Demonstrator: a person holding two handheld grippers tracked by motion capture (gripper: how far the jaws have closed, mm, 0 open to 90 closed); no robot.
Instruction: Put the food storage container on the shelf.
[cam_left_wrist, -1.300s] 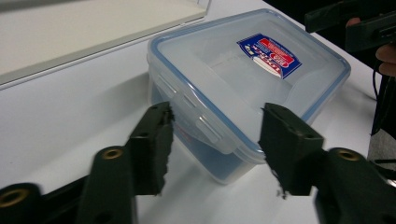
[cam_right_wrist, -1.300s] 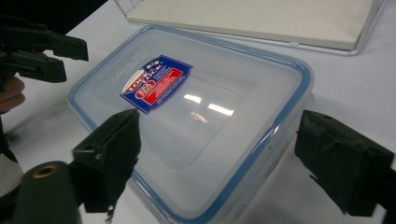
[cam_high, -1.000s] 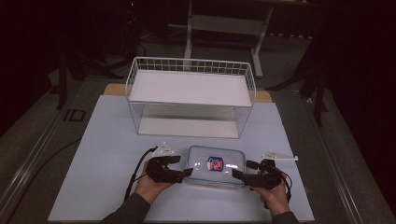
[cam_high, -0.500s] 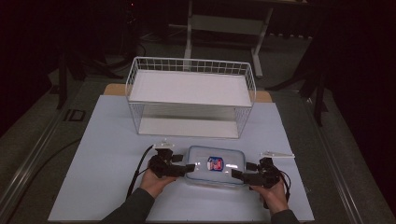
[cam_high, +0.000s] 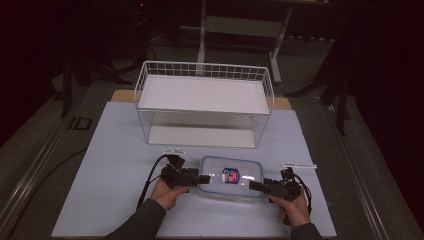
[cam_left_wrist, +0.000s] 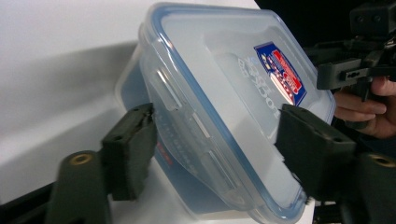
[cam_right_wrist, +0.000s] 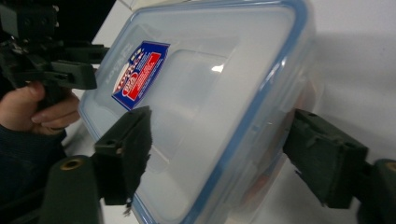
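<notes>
A clear plastic container (cam_high: 231, 177) with a blue-rimmed lid and a red and blue sticker lies flat on the white table near the front. My left gripper (cam_high: 202, 178) is at its left end and my right gripper (cam_high: 252, 186) at its right end. In the left gripper view the jaws stand wide apart around the container's (cam_left_wrist: 219, 93) short end, one beside its wall, one over the lid. My left gripper (cam_left_wrist: 217, 156) is open. The right gripper view shows the same at the other end of the container (cam_right_wrist: 210, 93). My right gripper (cam_right_wrist: 217, 158) is open.
A white wire basket shelf (cam_high: 205, 102) with two levels stands behind the container, in the middle of the table. The table's front edge (cam_high: 200, 235) runs just behind the person's hands. Dark floor and stand legs surround the table.
Both grippers have edged inward, so their jaws now reach around the container's two ends. The container itself has not moved.
</notes>
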